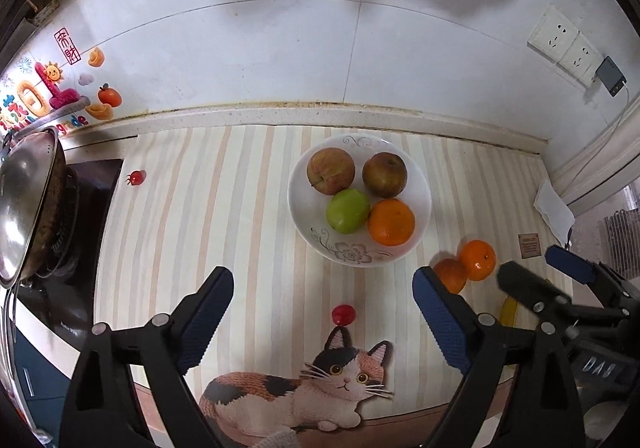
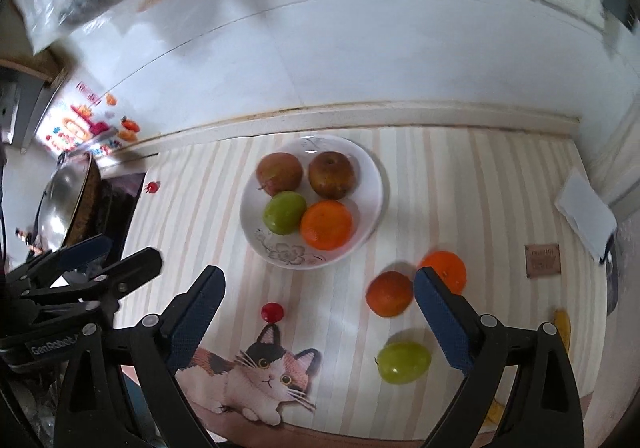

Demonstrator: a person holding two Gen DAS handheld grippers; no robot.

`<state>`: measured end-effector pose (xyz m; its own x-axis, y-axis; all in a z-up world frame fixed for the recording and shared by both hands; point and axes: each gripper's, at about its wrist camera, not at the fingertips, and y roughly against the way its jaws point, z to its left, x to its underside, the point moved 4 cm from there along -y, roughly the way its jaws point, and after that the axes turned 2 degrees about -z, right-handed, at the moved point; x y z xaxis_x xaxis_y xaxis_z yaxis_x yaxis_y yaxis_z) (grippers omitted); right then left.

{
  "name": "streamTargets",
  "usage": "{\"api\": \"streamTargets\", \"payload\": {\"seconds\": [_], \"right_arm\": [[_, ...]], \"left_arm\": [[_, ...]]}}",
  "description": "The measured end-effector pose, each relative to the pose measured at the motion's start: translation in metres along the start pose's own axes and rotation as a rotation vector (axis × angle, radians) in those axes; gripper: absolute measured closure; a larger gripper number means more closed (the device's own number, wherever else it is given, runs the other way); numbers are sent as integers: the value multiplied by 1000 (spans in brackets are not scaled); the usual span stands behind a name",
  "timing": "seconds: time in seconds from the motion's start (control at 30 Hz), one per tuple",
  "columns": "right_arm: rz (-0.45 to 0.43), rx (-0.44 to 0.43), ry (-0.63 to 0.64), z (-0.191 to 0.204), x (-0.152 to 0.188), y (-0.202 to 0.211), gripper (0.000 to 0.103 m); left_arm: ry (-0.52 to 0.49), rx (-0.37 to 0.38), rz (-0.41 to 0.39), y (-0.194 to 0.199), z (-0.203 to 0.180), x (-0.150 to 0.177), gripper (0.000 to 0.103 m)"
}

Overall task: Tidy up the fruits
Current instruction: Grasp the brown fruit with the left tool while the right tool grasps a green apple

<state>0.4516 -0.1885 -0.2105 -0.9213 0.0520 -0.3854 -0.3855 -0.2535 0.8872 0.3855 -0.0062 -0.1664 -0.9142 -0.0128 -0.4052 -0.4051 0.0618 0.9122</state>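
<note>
A white plate point(image 1: 420, 188) point(image 2: 372, 172) on the striped mat holds two brownish apples point(image 1: 331, 171), a green fruit point(image 1: 347, 211) and an orange point(image 1: 391, 222). Loose on the mat to its right lie two oranges point(image 2: 446, 271) point(image 2: 389, 293) and a green fruit point(image 2: 404, 362); a small red tomato point(image 2: 272, 312) point(image 1: 343, 314) lies in front of the plate, another tomato point(image 1: 136, 177) at the far left. My left gripper point(image 1: 323, 320) is open and empty above the mat. My right gripper point(image 2: 319, 320) is open and empty, near the loose oranges.
A metal wok with lid point(image 1: 28, 204) sits on a stove at the left. A banana point(image 2: 563, 328) lies at the right edge of the mat. A folded white cloth point(image 2: 586, 214) and wall sockets point(image 1: 564, 44) are at the right. A cat picture point(image 1: 304, 388) marks the mat's front.
</note>
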Motion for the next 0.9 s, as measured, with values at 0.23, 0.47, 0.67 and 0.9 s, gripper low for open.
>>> {"api": "streamTargets", "payload": {"seconds": [0.23, 0.47, 0.67, 0.9], "right_arm": [[146, 19, -184, -70, 50, -48, 6], [313, -3, -328, -105, 113, -118, 11], [291, -1, -344, -108, 124, -134, 39], [266, 21, -349, -131, 124, -120, 39]], "left_arm": [[-49, -43, 78, -39, -23, 21, 11], [-157, -95, 181, -85, -60, 38, 11], [-235, -54, 251, -111, -99, 34, 11], [-346, 47, 336, -145, -156, 24, 11]]}}
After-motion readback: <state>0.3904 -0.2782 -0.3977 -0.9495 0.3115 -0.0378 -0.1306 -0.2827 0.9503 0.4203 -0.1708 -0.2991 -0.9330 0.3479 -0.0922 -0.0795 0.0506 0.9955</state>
